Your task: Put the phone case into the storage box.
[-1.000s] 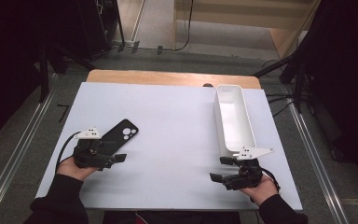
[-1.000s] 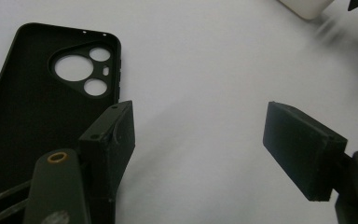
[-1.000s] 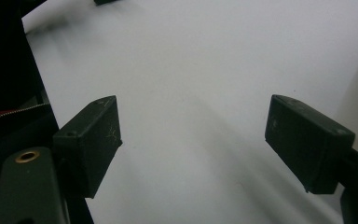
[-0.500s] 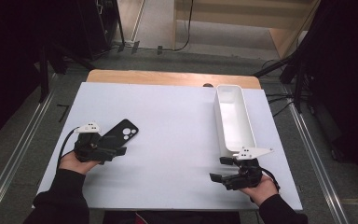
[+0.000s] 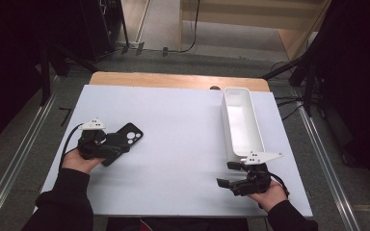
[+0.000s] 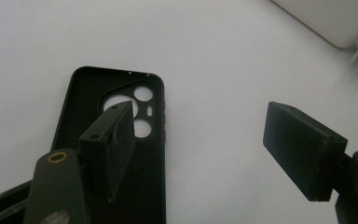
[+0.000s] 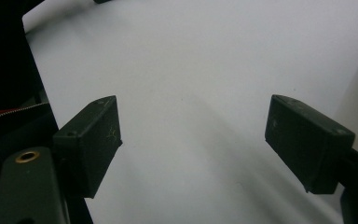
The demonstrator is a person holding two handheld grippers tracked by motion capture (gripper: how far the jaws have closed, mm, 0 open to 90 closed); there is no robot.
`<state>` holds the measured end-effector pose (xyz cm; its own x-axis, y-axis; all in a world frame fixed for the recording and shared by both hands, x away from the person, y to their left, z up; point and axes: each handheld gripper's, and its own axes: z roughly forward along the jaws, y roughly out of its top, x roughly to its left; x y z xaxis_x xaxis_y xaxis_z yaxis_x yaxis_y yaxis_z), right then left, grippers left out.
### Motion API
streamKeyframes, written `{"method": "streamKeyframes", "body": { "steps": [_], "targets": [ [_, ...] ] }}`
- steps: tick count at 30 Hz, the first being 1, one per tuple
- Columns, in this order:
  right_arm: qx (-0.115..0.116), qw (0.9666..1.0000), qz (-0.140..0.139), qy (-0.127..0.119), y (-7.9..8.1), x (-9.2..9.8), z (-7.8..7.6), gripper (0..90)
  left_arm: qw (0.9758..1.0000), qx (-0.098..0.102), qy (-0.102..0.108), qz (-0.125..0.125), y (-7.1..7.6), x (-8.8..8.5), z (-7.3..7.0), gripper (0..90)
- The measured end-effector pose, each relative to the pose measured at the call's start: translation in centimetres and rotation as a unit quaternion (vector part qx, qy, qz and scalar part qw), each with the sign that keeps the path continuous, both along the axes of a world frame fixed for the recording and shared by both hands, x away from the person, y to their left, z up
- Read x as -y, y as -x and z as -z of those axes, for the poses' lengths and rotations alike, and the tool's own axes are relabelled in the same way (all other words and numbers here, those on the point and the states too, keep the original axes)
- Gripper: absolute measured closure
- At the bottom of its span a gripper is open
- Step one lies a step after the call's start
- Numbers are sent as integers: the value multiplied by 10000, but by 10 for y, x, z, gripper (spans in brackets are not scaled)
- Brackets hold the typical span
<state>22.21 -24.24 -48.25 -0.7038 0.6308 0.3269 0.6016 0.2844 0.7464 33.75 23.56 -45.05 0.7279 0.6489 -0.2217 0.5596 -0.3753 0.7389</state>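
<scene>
Since the earlier frames the left gripper has slid a little toward the case, so that its fingers now reach over the near part of the case instead of lying beside it; the right gripper has kept its place. Lying flat on the left part of the white counter, the case is black, hollow side up, its camera cutouts at the end away from the person and its length slanting up to the right in the high view. In the left gripper view the case lies under the left finger, which covers part of the cutouts, while the right finger stands over bare counter well clear of the case's edge; the fingers are spread wide with nothing pinched between them, and whether the left one touches the case cannot be told. A hand holds this gripper from the near side, its cable looping off to the left. Across the counter, well apart from the case, the right gripper rests low near the front edge, its fingers also released and wide apart over bare counter. Just beyond it, a long white bin runs along the counter's right side, its near end close to that gripper's grey plate.
</scene>
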Motion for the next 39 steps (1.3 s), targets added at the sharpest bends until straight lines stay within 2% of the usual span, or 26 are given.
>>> {"method": "streamKeyframes", "body": {
  "steps": [5, 8, 11, 15, 18, 21, 25, 26, 27, 28, 32, 36, 39],
  "targets": [
    [1, 10000, -6, -1, 0, 0, 0, 167, 10000, 23, -73, 6, -7, 2, -2, 249],
    [-3, 10000, -1, -9, 0, 0, 0, 167, 10000, 27, -10, -47, -12, 1, -2, 249],
    [-11, 10000, 9, 1, 0, 0, 0, 167, 9999, 2, -111, -77, -19, 1, -1, 250],
    [0, 10000, -2, -7, 0, 0, 0, 167, 9999, 14, -109, -104, -27, 0, -1, 250],
    [-16, 10000, 5, -7, 0, 0, 0, 167, 9997, 23, -91, -219, -35, -4, 2, 250],
    [-25, 10000, -7, -2, 0, 0, 0, 167, 9995, -28, -116, -295, -38, -9, 5, 250],
    [-31, 10000, -15, 6, 0, 0, 0, 167, 9995, 2, -138, -280, -39, -11, 6, 249],
    [-32, 10000, -18, 16, 0, 0, 0, 167, 9996, 41, -135, -238, -39, -11, 6, 227],
    [-38, 10000, -25, 11, 0, -1, 0, 167, 9996, 69, -157, -218, -39, -9, 7, 156],
    [-38, 10000, -29, 18, 0, -1, 0, 167, 9995, 50, -185, -235, -40, -9, 8, 0],
    [-31, 10000, -30, -5, 0, 0, 0, 167, 9995, 13, -268, -185, -40, -9, 11, 0],
    [-24, 10000, -25, 1, 0, 0, 0, 167, 9984, 64, -528, -195, -41, -6, 18, 0],
    [-21, 10000, -18, 3, 0, 0, 0, 167, 9983, 65, -557, -157, -42, -5, 20, 0]
  ]
}}
